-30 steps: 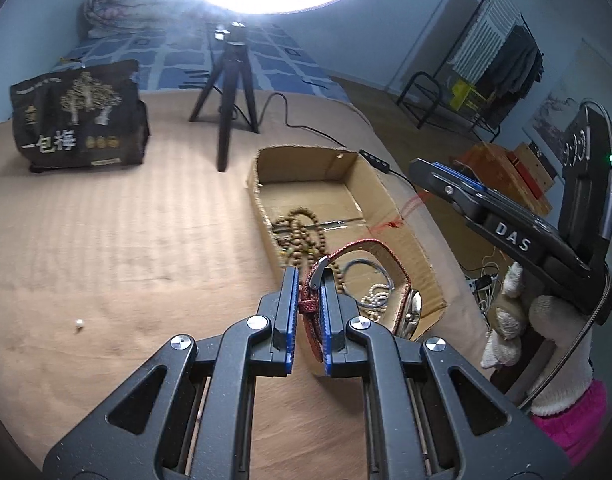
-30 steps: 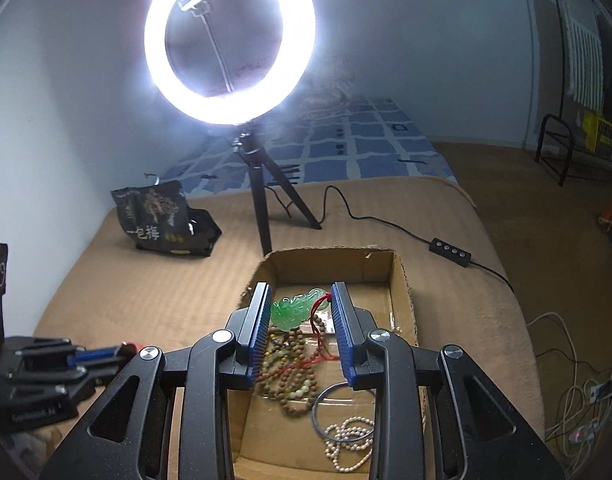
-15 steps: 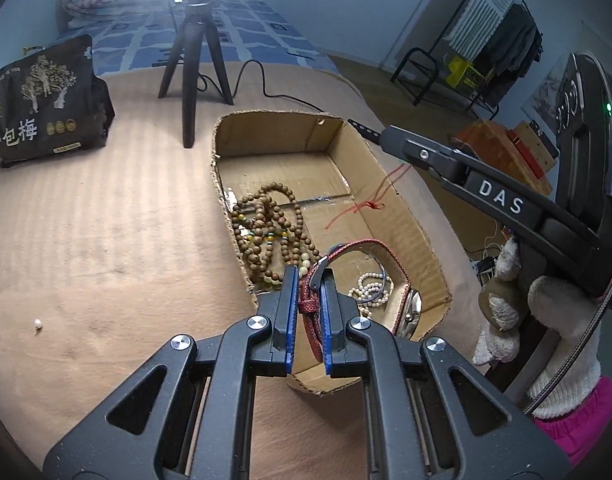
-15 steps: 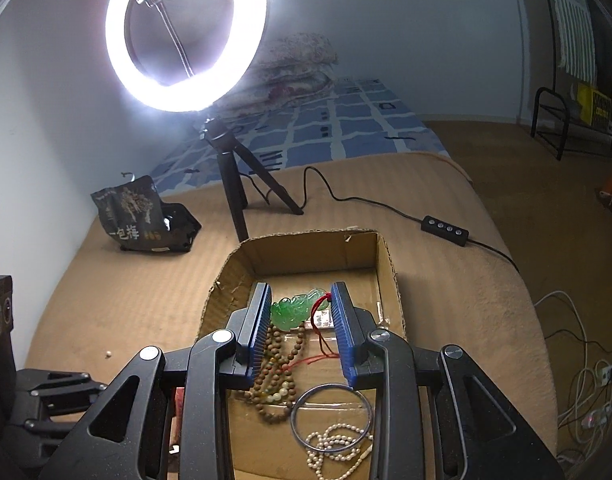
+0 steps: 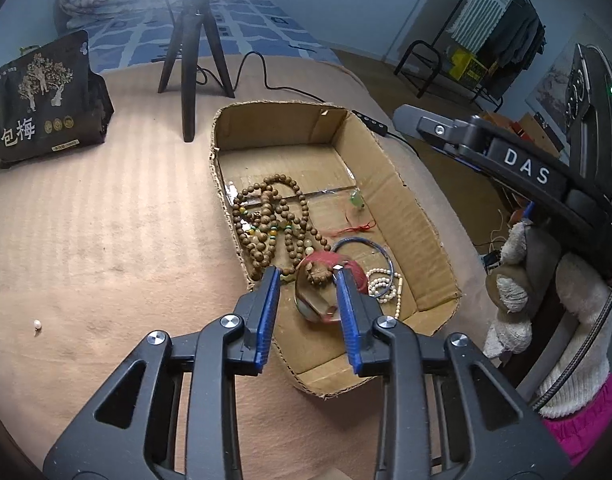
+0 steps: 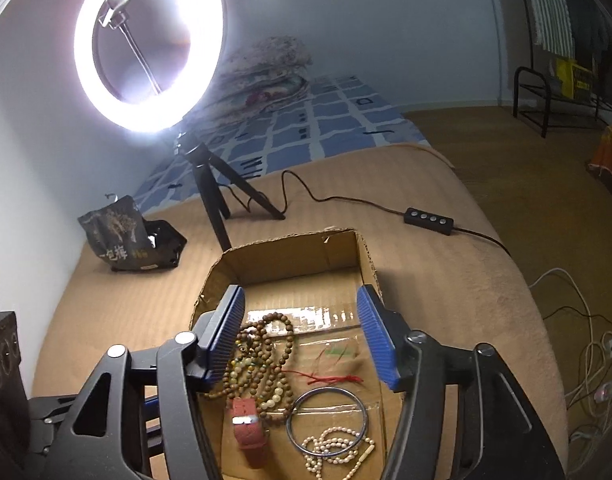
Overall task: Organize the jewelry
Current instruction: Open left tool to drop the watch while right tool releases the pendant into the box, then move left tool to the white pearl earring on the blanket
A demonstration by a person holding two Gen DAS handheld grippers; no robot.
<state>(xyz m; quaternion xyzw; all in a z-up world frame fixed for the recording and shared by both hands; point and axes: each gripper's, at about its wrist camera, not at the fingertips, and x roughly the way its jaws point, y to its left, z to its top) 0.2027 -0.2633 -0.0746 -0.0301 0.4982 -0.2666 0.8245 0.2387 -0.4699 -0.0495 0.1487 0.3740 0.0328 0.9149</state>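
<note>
An open cardboard box (image 5: pixel 409 204) (image 6: pixel 369 264) lies on the tan bed cover. In it lie brown bead strings (image 5: pixel 274 216) (image 6: pixel 262 356), a red-strapped watch (image 5: pixel 325 280) (image 6: pixel 248 426), a blue bangle (image 5: pixel 379 250) (image 6: pixel 327 420), a pearl strand (image 5: pixel 381 286) (image 6: pixel 337 450) and a green jade pendant (image 5: pixel 357 200) (image 6: pixel 339 353) on a red cord. My left gripper (image 5: pixel 307 276) is open and empty just above the watch. My right gripper (image 6: pixel 302 324) is open and empty above the box, over the pendant.
A ring light (image 6: pixel 146 44) on a black tripod (image 5: pixel 194 60) stands behind the box, its cable and switch (image 6: pixel 427 220) trailing right. A black snack bag (image 5: pixel 42 100) stands at the left. A loose pearl (image 5: pixel 37 324) lies on the cover.
Both grippers have opened. The left one let the red watch drop into the box; the right one let the green pendant drop into it.
</note>
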